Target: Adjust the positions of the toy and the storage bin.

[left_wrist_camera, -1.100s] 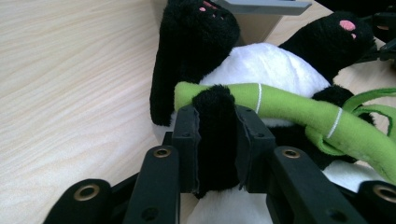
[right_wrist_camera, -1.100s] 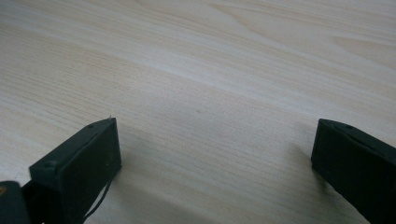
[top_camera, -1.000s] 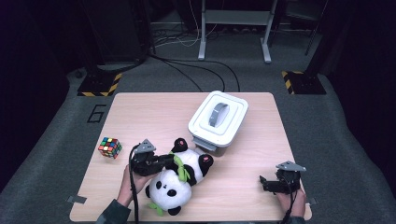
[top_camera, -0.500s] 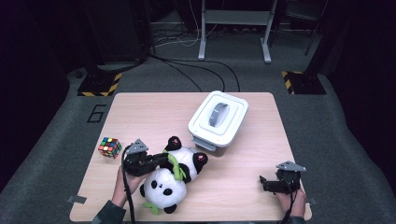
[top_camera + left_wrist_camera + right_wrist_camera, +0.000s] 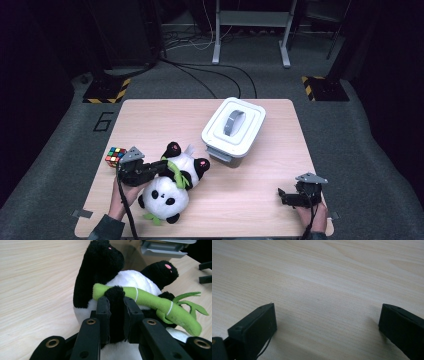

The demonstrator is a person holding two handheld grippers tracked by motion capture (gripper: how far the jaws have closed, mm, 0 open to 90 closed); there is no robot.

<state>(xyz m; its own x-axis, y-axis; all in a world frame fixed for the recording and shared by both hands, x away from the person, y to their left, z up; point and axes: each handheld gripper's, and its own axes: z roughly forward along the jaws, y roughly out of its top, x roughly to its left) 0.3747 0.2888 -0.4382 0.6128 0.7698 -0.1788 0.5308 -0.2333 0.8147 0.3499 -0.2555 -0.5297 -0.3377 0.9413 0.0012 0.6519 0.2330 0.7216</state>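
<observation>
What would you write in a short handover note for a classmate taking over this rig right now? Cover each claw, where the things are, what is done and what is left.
Left claw: shut on the toy panda's black arm, next to its green bamboo stalk. The panda lies on its back at the table's near left.
Right claw: open, holding nothing, low over bare wood at the near right.
White lidded bin: mid-table, lid on, just beyond the panda's feet.
Puzzle cube: left edge, untouched.
Done: panda gripped.
Left: probably move the panda; if it goes in the bin, the lid must come off first, likely a job for the right claw.
</observation>
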